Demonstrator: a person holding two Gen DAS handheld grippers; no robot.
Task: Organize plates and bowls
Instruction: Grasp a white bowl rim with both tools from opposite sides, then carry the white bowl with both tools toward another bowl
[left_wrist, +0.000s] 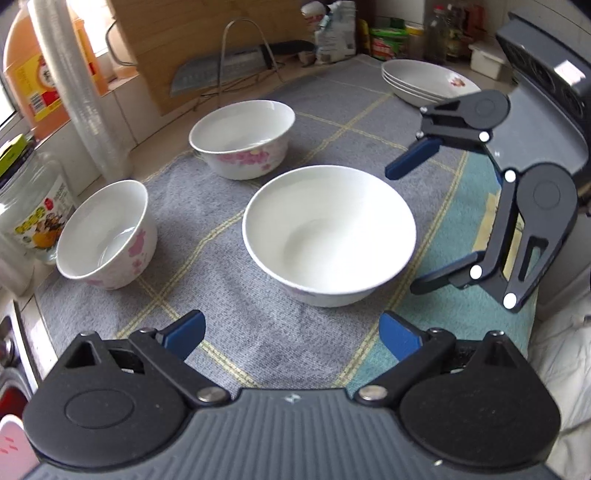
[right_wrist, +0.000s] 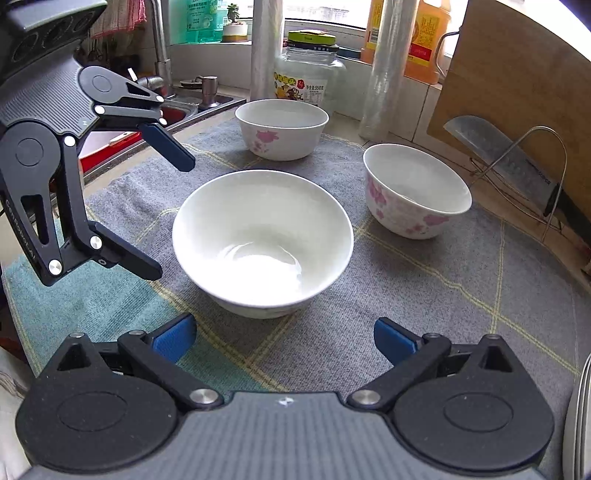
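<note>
Three white bowls with pink flowers stand on a grey checked cloth (left_wrist: 236, 295). The widest bowl (left_wrist: 328, 232) is in the middle, also in the right wrist view (right_wrist: 262, 240). Two deeper bowls stand behind it (left_wrist: 242, 138) and to its left (left_wrist: 107, 234); the right wrist view shows them at the right (right_wrist: 417, 190) and the back (right_wrist: 282, 127). A stack of white plates (left_wrist: 428, 81) sits far right. My left gripper (left_wrist: 291, 334) is open and empty just before the wide bowl. My right gripper (right_wrist: 284, 339) is open and empty, facing that bowl from its other side.
A cleaver (left_wrist: 236, 62) rests on a wire rack against a wooden board (left_wrist: 207, 33). A glass jar (left_wrist: 29, 218), an orange bottle (left_wrist: 48, 74) and a roll of plastic cups (left_wrist: 77, 92) line the left edge. A sink (right_wrist: 177, 107) lies beyond the cloth.
</note>
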